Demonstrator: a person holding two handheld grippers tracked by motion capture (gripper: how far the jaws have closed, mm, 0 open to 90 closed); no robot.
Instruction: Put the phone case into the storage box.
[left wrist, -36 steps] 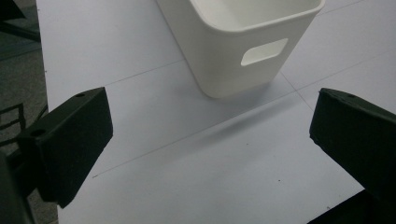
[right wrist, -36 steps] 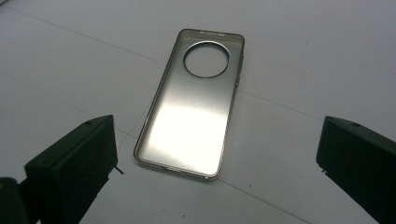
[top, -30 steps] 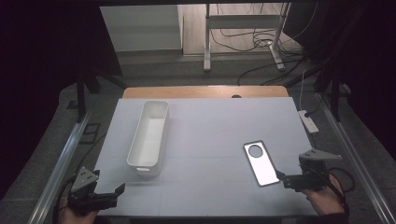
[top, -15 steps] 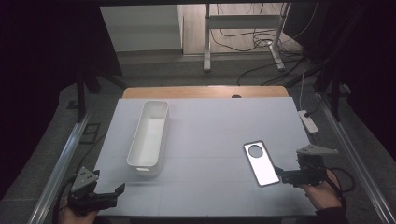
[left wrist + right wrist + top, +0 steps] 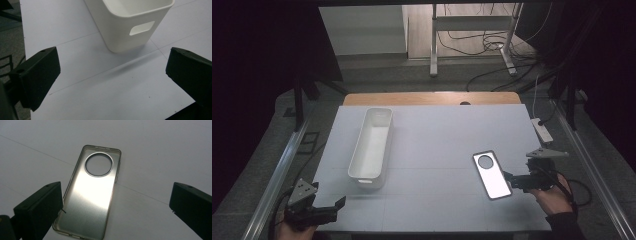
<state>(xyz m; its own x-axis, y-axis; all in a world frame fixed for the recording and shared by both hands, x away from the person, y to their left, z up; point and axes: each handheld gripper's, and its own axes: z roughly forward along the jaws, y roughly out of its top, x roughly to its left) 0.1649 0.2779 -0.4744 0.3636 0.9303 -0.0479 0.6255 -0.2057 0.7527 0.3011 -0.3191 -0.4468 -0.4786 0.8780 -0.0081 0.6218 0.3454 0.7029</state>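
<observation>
A clear phone case [image 5: 492, 175] with a round camera hole lies flat on the white table [image 5: 437, 145] at the right. In the right gripper view the phone case [image 5: 90, 195] sits just ahead of the jaws, nearer the left one. My right gripper [image 5: 510, 180] is open, low at the case's near right edge. A long white bin [image 5: 372, 142] stands left of centre. Its near end with a handle slot, the bin [image 5: 132, 22], fills the top of the left gripper view. My left gripper [image 5: 337, 207] is open at the table's front left corner, short of the bin.
A wooden strip [image 5: 432, 98] runs along the table's far edge. A white power strip [image 5: 542, 131] lies off the right side. Metal rails [image 5: 277, 175] flank the table. Cables and a stand [image 5: 472, 30] occupy the floor beyond.
My right gripper has dropped slightly toward the front of the table, staying beside the phone case. The left gripper has not moved.
</observation>
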